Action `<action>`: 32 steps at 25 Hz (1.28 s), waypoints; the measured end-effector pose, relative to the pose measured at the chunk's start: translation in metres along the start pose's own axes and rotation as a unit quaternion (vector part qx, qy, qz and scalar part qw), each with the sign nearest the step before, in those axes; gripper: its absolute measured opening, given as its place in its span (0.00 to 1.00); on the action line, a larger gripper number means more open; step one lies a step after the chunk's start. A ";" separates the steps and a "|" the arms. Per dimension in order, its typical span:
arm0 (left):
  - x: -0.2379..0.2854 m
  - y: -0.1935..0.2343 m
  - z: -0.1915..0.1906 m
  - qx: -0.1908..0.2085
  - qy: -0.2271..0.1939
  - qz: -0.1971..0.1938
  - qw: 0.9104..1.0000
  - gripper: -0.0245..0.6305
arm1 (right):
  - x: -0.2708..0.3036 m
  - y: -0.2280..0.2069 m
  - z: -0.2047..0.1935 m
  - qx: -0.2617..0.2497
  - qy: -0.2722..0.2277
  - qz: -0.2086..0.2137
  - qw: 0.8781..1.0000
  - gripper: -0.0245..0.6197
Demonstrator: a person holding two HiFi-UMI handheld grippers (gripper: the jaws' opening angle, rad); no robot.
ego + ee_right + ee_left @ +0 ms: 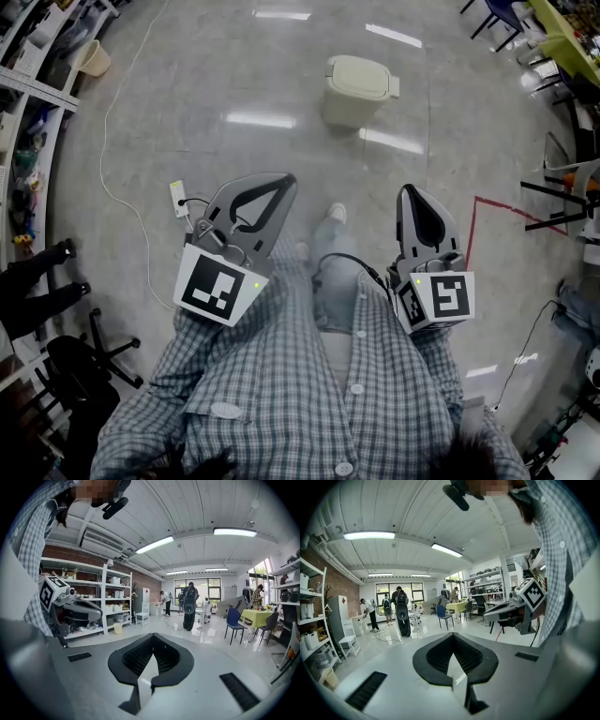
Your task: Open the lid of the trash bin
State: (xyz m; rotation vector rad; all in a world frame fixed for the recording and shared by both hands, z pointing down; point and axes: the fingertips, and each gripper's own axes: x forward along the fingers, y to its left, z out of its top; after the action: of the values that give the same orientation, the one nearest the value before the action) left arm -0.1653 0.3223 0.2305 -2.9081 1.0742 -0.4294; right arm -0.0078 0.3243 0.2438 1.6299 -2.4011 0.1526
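Floor (234, 84): trash bin (358, 91) shut; left tool (281, 187), right tool (412, 197) closed, empty.

Plastic trash bin (359, 89) looks matt, floor (234, 75) glossy

The trash bin (356, 89) stands on the floor (234, 84) ahead.
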 end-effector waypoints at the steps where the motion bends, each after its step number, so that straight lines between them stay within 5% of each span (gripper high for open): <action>1: 0.002 0.002 0.000 0.000 0.001 0.002 1.000 0.04 | 0.002 -0.001 0.000 0.000 0.001 0.002 1.000 0.06; 32: 0.105 0.046 0.039 0.000 0.016 0.063 0.998 0.04 | 0.095 -0.094 0.027 -0.003 -0.001 0.067 0.998 0.07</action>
State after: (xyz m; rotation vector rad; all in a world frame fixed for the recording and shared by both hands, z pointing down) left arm -0.1084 0.2165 0.2143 -2.8207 1.2533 -0.4720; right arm 0.0425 0.1979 0.2369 1.4674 -2.5107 0.1663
